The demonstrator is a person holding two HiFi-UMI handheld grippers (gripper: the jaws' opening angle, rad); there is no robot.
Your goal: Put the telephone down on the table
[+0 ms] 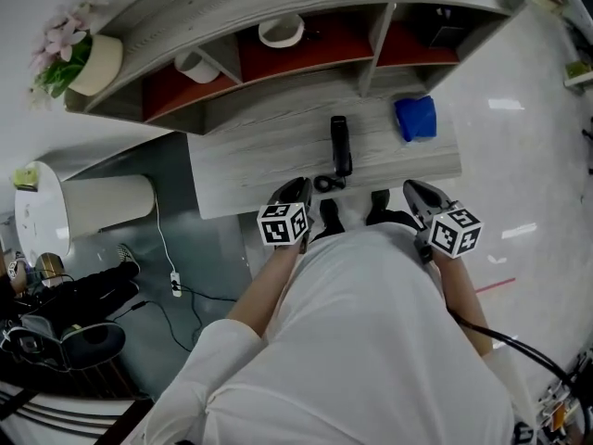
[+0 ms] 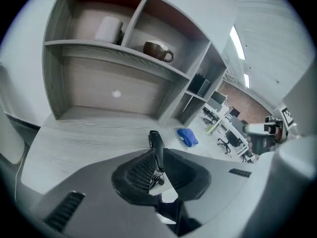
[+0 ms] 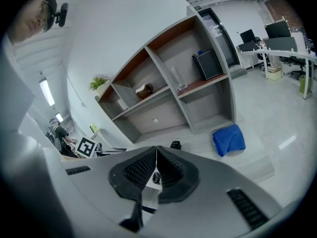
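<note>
Left gripper (image 1: 298,191) jaws were down to a thin slit with nothing pinched in it. Right gripper (image 1: 414,191) jaws were tip to tip, also empty.

The telephone (image 1: 341,145) lay flat on the table (image 1: 259,156), ahead of the left jaws and clear of their tips. Its coiled cord (image 1: 326,184) was bunched just beside them. So I'd say the put-down itself was done, and this was the letting-go end of it. The next move probably only called for pulling the left gripper straight back without hooking that cord.

The handset looked like a slim black bar of hard plastic, and the cord looked springy. The tabletop was pale wood-grain, probably laminate, and the jaw pads were ribbed black rubber. A soft blue cloth (image 1: 416,118) sat ahead of the right jaws.
</note>
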